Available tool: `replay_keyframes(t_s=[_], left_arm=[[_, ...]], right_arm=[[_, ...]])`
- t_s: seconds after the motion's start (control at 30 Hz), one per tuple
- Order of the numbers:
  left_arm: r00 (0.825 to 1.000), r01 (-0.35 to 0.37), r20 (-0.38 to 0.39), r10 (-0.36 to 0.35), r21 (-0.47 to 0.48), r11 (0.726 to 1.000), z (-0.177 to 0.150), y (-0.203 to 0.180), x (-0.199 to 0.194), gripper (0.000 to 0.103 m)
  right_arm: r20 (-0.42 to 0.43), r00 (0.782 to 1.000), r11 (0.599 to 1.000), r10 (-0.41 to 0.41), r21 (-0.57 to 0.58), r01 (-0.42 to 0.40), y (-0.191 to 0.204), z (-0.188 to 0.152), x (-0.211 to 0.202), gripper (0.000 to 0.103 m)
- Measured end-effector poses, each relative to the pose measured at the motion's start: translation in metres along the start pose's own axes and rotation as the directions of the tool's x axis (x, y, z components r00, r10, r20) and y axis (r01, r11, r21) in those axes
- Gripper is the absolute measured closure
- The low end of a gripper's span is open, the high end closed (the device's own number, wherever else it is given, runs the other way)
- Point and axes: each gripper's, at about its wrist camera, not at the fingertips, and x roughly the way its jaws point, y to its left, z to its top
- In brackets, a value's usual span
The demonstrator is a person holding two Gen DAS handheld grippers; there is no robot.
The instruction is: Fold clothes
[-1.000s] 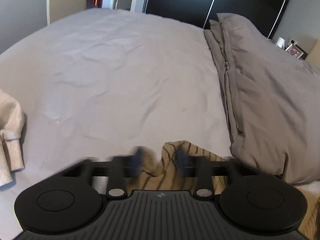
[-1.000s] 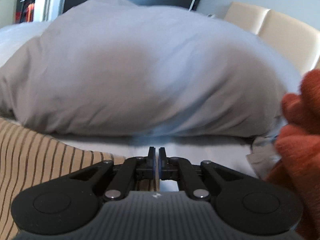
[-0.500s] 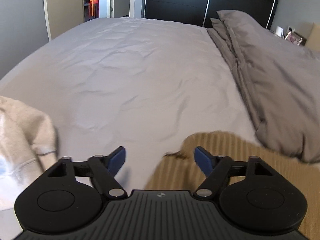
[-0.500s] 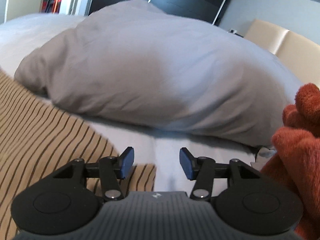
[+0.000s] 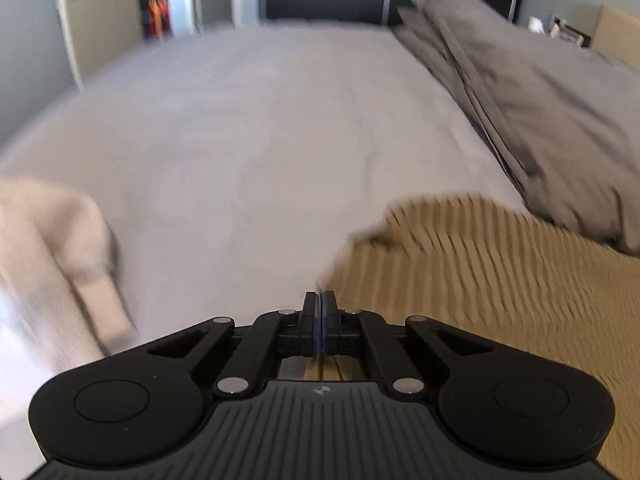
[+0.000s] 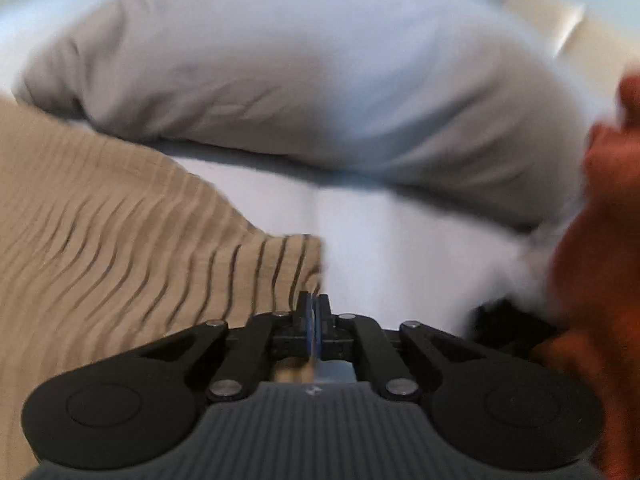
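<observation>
No readable writing, no containers. Left gripper (image 5: 319,300) and right gripper (image 6: 314,304) have just closed, each pinching an edge of the striped shirt (image 5: 500,280) on the bed (image 5: 260,140), near the pillow (image 6: 300,80).

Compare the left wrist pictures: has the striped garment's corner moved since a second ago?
Yes. The striped garment now lies flat, its corner spread toward the grey pillow, no longer bunched up.
</observation>
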Motion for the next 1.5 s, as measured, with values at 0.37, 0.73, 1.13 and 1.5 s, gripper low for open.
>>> replay_keyframes(t_s=[0.37, 0.73, 1.13, 1.5], left_arm=[[0.999, -0.01, -0.051, 0.013, 0.044, 0.999, 0.005, 0.047, -0.05, 0.047], [0.977, 0.022, -0.213, 0.007, 0.134, 0.991, -0.115, 0.12, -0.145, 0.046], [0.986, 0.076, -0.152, -0.072, 0.021, 0.997, -0.195, 0.134, -0.183, 0.1], [0.979, -0.144, -0.164, 0.119, -0.15, 0.978, -0.203, 0.186, -0.213, 0.052]], right_arm=[[0.09, 0.995, 0.999, -0.051, 0.018, 0.049, -0.019, -0.014, -0.041, 0.049], [0.033, 0.976, 0.974, 0.214, 0.064, -0.215, -0.016, -0.089, -0.154, 0.046], [-0.071, 0.985, 0.987, 0.158, 0.021, -0.156, -0.05, -0.179, -0.266, 0.04], [-0.054, 0.995, 0.992, 0.086, 0.095, -0.081, -0.081, -0.193, -0.283, 0.036]])
